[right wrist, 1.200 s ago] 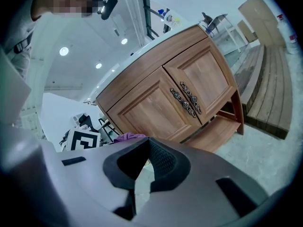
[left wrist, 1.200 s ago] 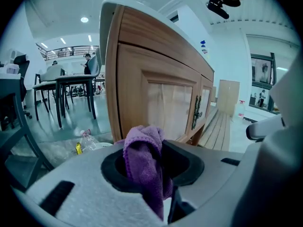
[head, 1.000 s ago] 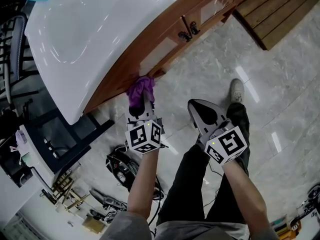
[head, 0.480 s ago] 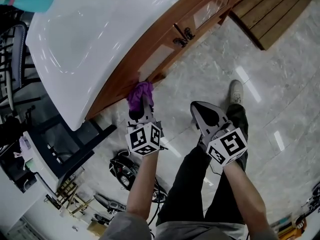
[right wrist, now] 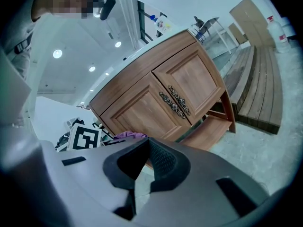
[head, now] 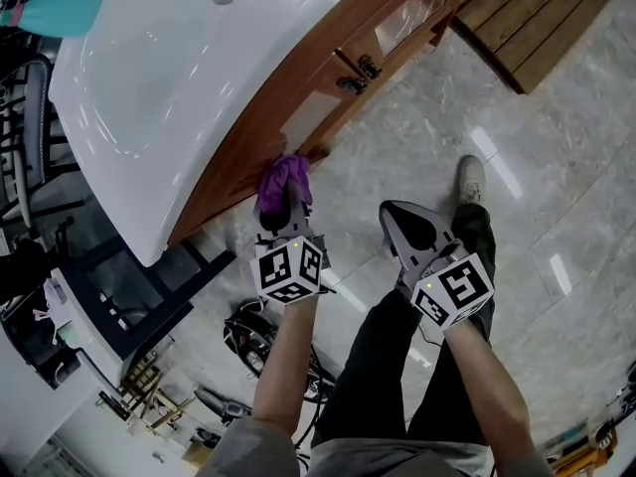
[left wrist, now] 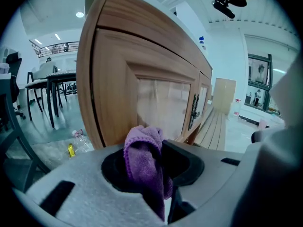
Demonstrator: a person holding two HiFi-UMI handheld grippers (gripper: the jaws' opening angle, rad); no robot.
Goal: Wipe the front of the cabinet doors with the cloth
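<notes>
In the head view, the left gripper (head: 284, 207) pinches a crumpled purple microfibre cloth (head: 283, 179) at the lower corner of the brown wooden cabinet door (head: 310, 115). The door sits under the white basin surface (head: 179, 68), and the right gripper (head: 409, 229) hangs over the grey marble floor (head: 537, 147). In the left gripper view, the jaws clamp the cloth (left wrist: 142, 157) with the door panel (left wrist: 161, 103) just beyond, and contact is unclear. In the right gripper view, the jaws are pressed together on nothing. Only a fold seems pinched, so hard rubbing could drag the cloth free and let the tips scrape the wood.
</notes>
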